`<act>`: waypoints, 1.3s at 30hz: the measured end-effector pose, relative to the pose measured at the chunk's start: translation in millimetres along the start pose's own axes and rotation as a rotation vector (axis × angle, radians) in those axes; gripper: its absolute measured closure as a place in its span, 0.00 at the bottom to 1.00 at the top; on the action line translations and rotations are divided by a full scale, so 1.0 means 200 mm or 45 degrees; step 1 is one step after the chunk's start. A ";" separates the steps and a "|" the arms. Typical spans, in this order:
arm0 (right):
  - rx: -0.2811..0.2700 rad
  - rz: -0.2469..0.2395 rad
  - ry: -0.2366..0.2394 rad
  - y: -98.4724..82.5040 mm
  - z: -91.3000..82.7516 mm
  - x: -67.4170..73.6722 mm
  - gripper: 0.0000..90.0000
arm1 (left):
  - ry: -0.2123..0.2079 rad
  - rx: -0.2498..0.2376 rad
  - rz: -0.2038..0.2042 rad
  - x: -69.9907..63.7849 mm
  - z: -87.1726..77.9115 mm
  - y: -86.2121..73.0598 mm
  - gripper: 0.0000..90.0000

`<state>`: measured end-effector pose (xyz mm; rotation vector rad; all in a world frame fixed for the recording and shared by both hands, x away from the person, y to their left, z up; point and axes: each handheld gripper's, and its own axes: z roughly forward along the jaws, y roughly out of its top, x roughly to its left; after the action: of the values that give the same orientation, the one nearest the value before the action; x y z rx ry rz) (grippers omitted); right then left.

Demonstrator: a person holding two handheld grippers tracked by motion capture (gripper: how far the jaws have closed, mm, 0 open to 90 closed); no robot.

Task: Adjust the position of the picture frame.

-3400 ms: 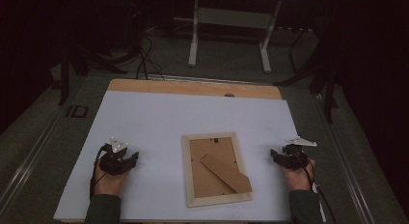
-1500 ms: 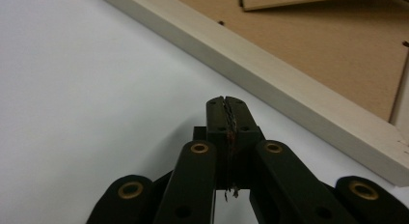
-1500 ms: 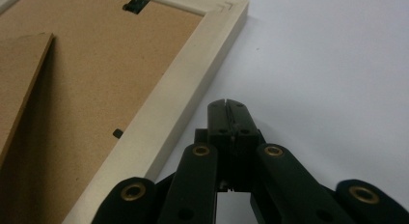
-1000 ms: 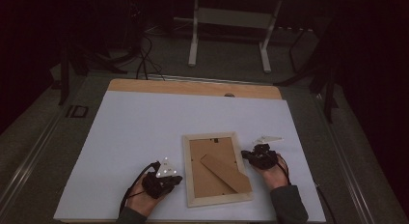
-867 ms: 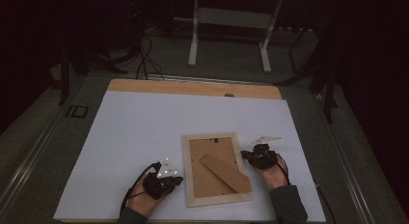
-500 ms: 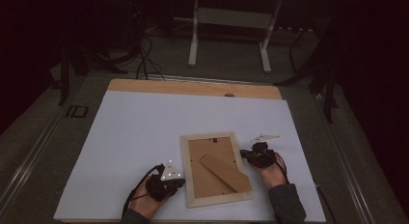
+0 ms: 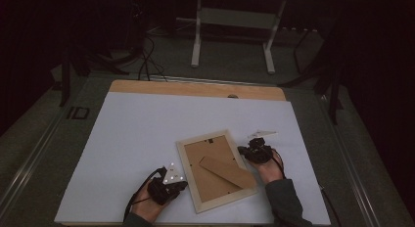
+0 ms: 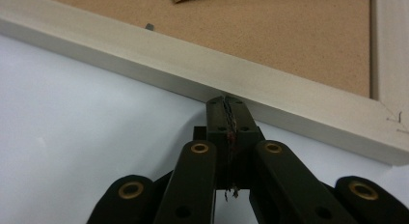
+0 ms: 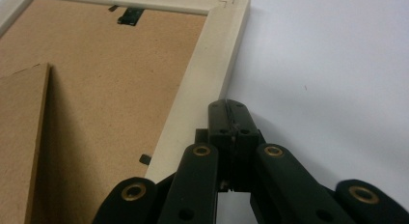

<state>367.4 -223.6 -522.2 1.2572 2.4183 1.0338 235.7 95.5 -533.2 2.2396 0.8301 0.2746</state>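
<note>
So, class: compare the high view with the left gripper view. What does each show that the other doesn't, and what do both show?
High view alone: the whole frame face down on the white sheet, its brown stand, the right gripper at the frame's right edge, both hands, and the floor beyond the table.

Left gripper view alone: the jaws closed together, tips at the frame's pale rail, a small metal tab, and the mitred corner joint.

Both: the left gripper, frame, backing board and sheet.

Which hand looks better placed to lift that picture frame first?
Neither clearly: the left gripper and right gripper are both shut, tips at opposite edges of the picture frame. A two-handed lift seems likely.
</note>
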 end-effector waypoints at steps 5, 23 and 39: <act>0.024 -0.040 0.018 0.05 0.04 0.00 1.00 | 0.003 0.001 0.004 0.00 0.00 0.00 1.00; 0.060 -0.076 0.065 0.14 0.15 -0.01 1.00 | -0.011 -0.005 0.005 0.00 0.00 -0.01 1.00; 0.065 -0.075 0.068 0.17 0.17 -0.01 1.00 | 0.091 -0.002 -0.133 0.12 0.00 0.01 1.00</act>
<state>406.0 -194.8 -524.7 1.1812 2.5210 1.0077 255.6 109.4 -533.0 2.1876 0.9810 0.3071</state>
